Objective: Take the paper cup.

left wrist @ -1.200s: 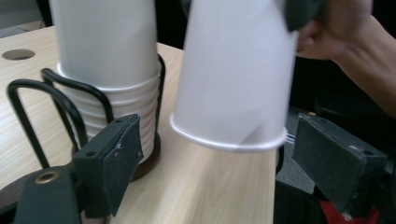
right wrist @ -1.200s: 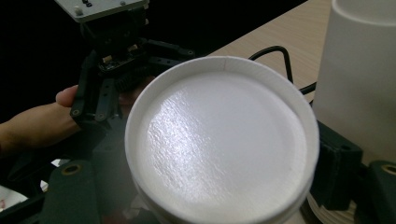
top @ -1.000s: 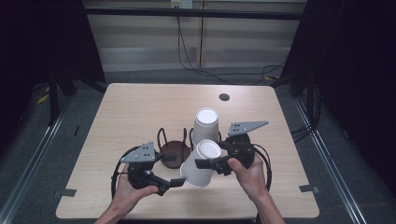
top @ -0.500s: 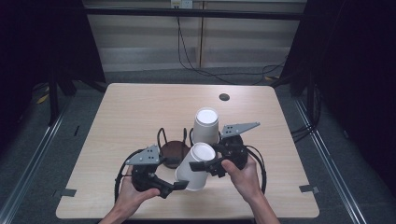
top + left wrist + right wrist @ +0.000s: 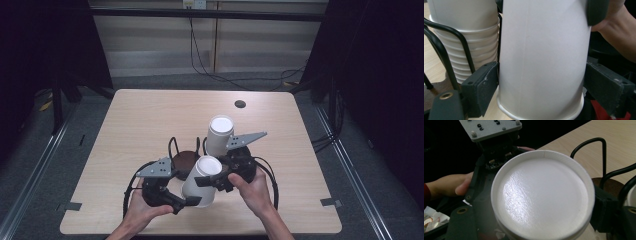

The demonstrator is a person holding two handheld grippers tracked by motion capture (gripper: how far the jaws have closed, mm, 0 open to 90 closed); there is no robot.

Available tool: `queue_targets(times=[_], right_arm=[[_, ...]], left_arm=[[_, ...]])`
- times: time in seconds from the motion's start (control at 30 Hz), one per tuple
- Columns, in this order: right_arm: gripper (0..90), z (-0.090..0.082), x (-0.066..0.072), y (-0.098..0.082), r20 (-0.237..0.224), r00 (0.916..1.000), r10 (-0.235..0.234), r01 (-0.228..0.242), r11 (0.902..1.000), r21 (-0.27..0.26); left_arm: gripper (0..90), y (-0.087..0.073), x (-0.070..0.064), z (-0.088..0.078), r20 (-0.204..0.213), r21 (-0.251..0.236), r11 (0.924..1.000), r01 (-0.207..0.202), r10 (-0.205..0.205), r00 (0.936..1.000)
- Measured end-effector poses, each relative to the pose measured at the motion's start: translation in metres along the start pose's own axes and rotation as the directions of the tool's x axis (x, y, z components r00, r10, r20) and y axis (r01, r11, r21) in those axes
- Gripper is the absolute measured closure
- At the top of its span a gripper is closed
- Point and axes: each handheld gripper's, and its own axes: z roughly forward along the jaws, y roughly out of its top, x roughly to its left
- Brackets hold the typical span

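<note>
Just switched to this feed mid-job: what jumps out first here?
A white cup, upside down and tilted, sits between both grippers near the table's front edge. The left gripper's jaws have just been opening around its rim end, while the right gripper is at its base end. Behind stands a stack of cups in a black wire holder.

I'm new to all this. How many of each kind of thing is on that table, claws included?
loose white cup: 1
stack of white cups: 1
wire rack with brown base: 1
hand-held claws: 2, the left claw, whose jaws have just been opening with that cup between them, and the right claw
Total: 5
</note>
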Motion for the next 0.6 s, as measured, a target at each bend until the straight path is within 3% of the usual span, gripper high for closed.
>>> queue_targets(times=[0.3, 0.6], right_arm=[[24.3, 0.004, -0.002, -0.003, -0.019, 0.9996, 0.02, -0.02, 0.9998, -0.001], [24.3, 0.01, 0.0, -0.003, -0.032, 0.9993, 0.018, -0.018, 0.9998, 0.007]], left_arm=[[8.8, -0.004, -0.003, 0.014, -0.018, 0.035, 0.9994, 0.008, -0.007, 0.9998], [10.4, -0.006, -0.005, 0.014, -0.005, 0.034, 0.9993, 0.015, -0.015, 0.9999]])
